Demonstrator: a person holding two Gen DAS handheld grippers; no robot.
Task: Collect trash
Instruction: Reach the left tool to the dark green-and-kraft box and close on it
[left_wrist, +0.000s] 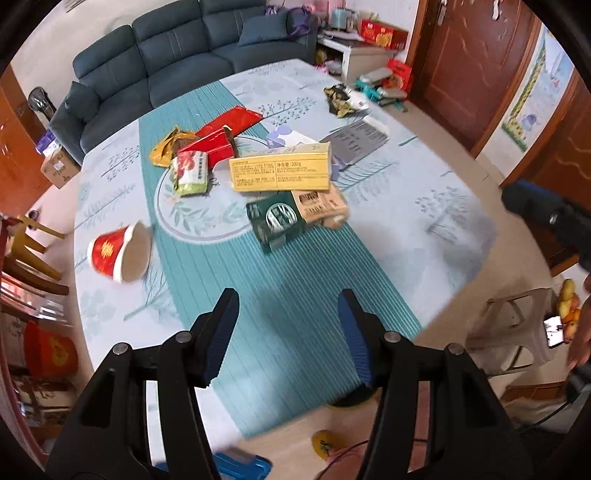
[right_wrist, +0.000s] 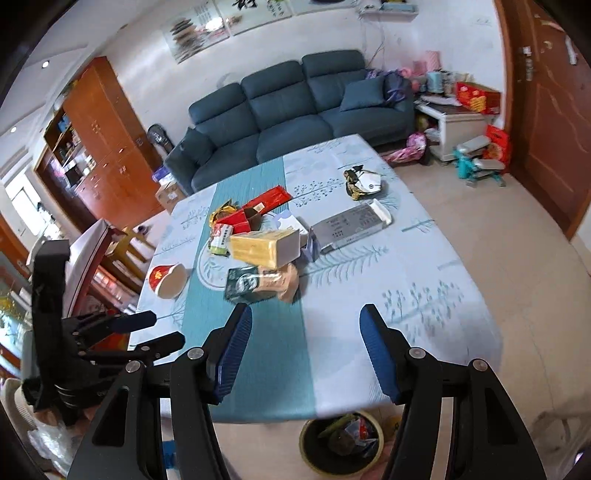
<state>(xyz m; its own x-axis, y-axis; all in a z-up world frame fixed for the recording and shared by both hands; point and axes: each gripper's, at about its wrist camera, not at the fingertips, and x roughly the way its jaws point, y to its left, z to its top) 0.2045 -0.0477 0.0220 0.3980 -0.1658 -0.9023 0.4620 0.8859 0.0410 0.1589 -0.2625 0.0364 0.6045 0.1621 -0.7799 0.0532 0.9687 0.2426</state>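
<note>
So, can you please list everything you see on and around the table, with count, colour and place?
table: one, pale blue cloth with teal stripe, centre
yellow box: one, yellow, atop the central pile
green box: one, dark green, near side of pile
tan packet: one, tan, beside green box
red cup: one, red and white, tipped over, left edge
red boxes: two, red, far side of pile
grey packet: one, grey, right of pile
crumpled wrapper: one, dark and white, far right
trash bin: one, yellowish rim, floor below near edge
sofa: one, dark blue, behind table
left gripper: one, black and blue, open, empty
right gripper: one, black and blue, open, empty
</note>
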